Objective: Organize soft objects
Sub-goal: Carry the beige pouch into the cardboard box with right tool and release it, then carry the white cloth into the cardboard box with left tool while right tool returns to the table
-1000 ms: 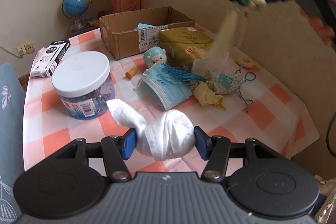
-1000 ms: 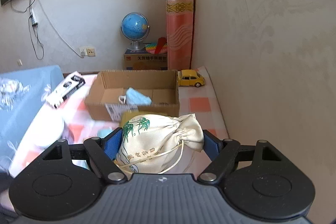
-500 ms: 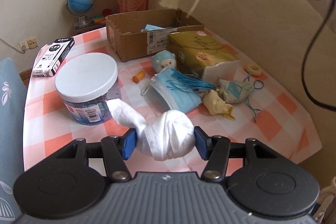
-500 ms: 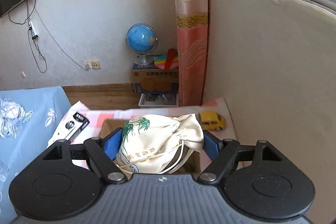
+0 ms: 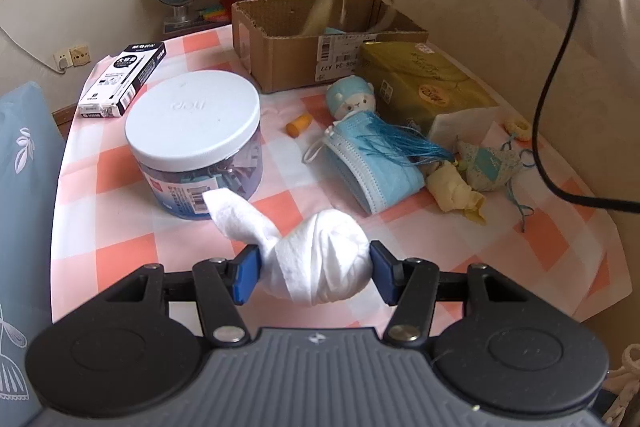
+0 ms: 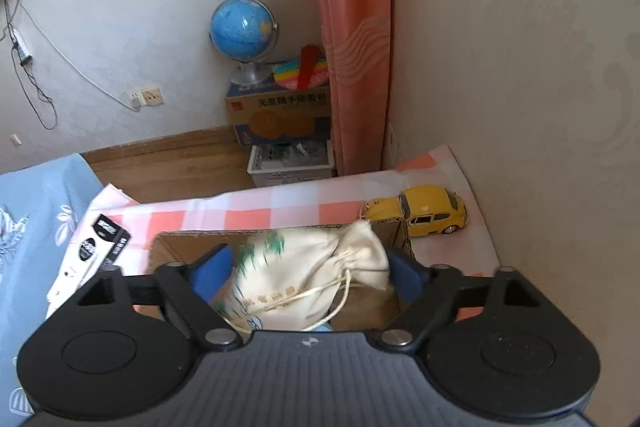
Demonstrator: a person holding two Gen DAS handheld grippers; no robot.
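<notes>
Right gripper [image 6: 310,273] is opening above the box [image 5: 280,59] — pouch [image 6: 308,279] dropping in. Left gripper [image 5: 314,273] clamps a white cloth [image 5: 316,267] near the box; mask [image 5: 372,163], doll [image 5: 352,101] remain — early going.

The table [image 5: 132,247] has a checked orange-white cloth; on it stand a cardboard box [image 5: 288,63], a white-lidded jar [image 5: 192,119] and a yellow toy car [image 6: 420,211].

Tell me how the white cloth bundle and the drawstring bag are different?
The white cloth bundle is plain and knotted; the drawstring bag is cream with green leaves and a cord. The left claw squeezes the bundle; the right claw is opening around the bag above the cardboard box. Both are soft.
</notes>
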